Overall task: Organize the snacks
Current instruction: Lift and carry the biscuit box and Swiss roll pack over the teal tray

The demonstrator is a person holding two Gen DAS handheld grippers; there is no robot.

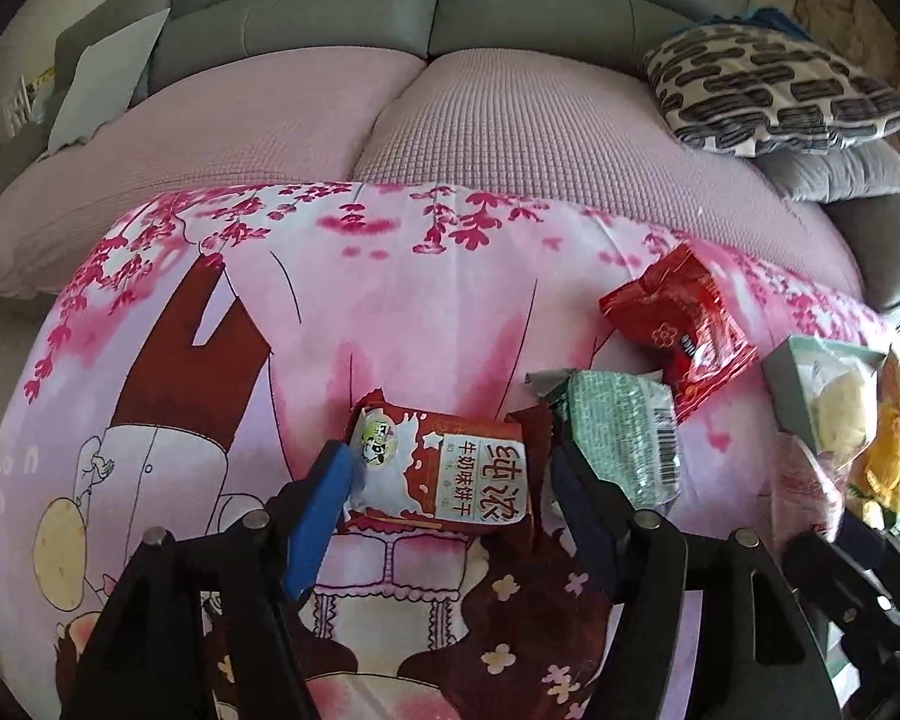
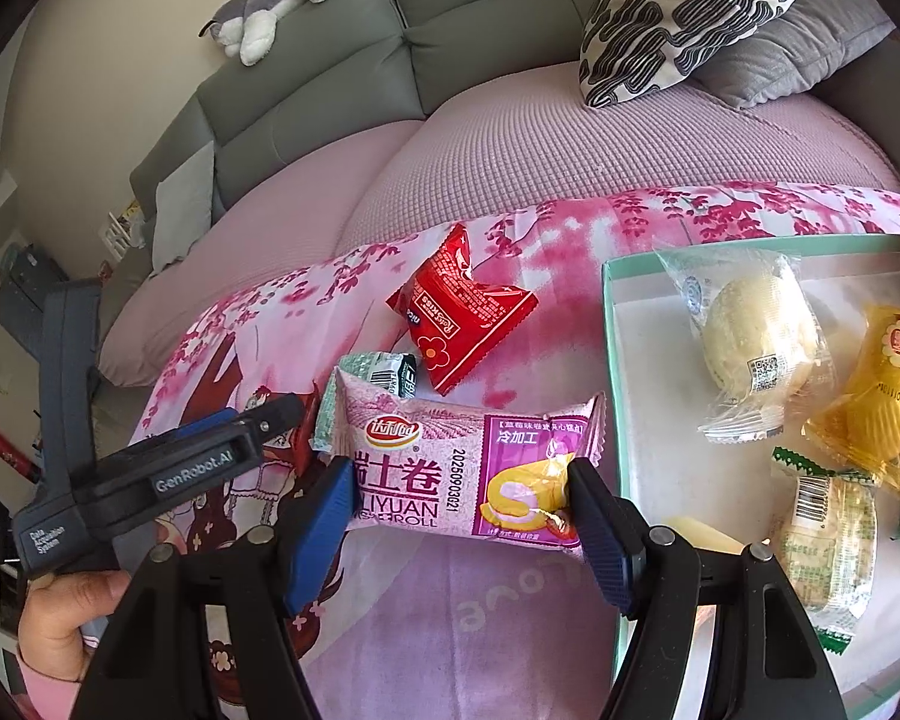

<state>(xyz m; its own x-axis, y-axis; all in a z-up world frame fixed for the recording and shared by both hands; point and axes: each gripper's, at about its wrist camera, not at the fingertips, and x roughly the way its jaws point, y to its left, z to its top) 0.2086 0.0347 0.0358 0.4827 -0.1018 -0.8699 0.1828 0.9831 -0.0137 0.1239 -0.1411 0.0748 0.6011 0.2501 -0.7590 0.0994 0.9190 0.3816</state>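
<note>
The left claw (image 1: 450,492) stands released, its blue pads either side of a brown-and-white milk biscuit packet (image 1: 444,468) without pressing it; the left pad (image 1: 321,510) sits just at the packet's end, the other clear of it. The packet lies flat on a pink cartoon-printed cloth (image 1: 390,312) spread over a sofa.

The right claw (image 2: 462,510) is clenched on a pink swiss roll packet (image 2: 462,468), both pads pressing its long sides; whether the packet is lifted off the cloth cannot be told.

Taking the swiss roll packet as the landmark: touching its far left corner lies a green-and-white packet (image 2: 384,375), partly hidden behind it. Just beyond that, a red packet (image 2: 456,318) rests crumpled on the cloth. To the left, the other claw's black body (image 2: 168,480) reaches in, gripped by a person's hand (image 2: 60,624). To the right, just beside the packet's end, stands a shallow mint-rimmed tray (image 2: 612,360) holding a clear-wrapped pale round bun (image 2: 756,330), a yellow packet (image 2: 870,408) and a green-edged packet (image 2: 828,546).

Well beyond, a black-and-white patterned cushion (image 2: 684,12) leans on a grey cushion (image 2: 804,42), and a grey-and-white plush toy (image 2: 270,6) lies atop the sofa back.
</note>
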